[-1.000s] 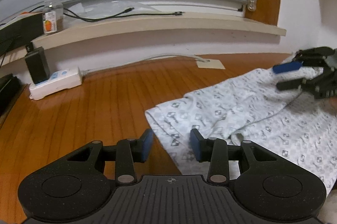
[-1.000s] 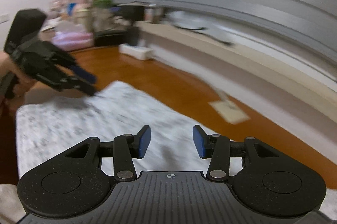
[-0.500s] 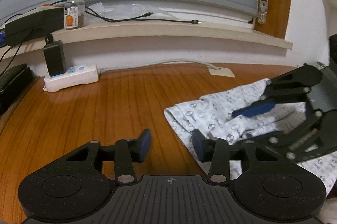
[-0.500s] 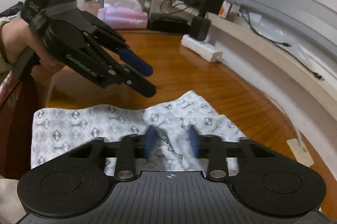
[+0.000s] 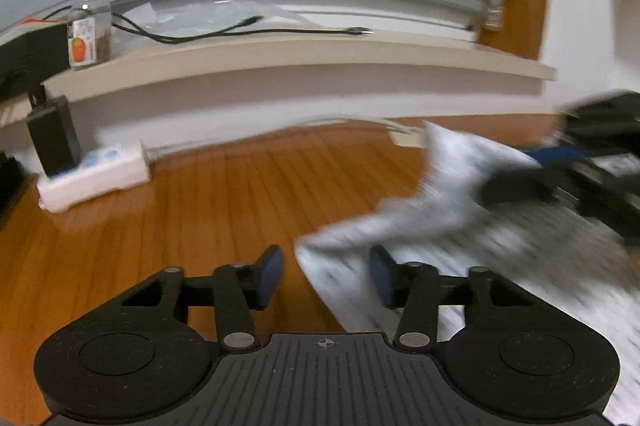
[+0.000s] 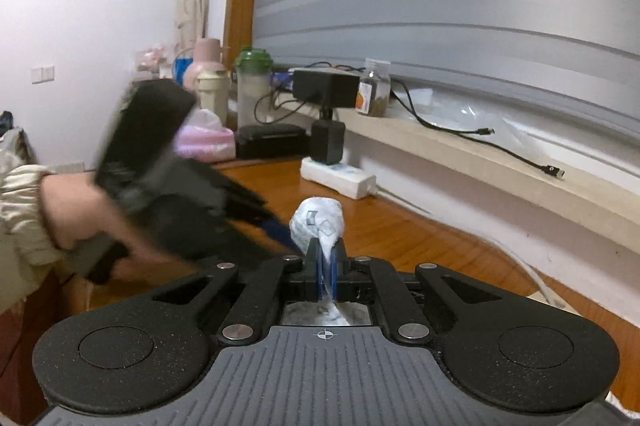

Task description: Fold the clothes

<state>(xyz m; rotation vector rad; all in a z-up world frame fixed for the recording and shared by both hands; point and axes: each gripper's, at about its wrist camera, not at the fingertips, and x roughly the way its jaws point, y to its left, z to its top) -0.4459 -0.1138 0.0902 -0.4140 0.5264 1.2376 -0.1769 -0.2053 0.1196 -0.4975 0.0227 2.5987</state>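
Right wrist view: the right gripper fingers pinch the patterned cloth; the left gripper, fingers closing, has the cloth's edge between them; a power strip lies beyond on the bench.

The wooden table ran out ahead of both grippers; a patterned white cloth lay on it ahead and to the right of the left gripper, one corner between its closing jaws, blurred; a white power strip sat far ahead to that gripper's left against the wall, a black adapter plugged into it; from the right gripper the same strip lay straight ahead; a black case rested beyond, left of it.
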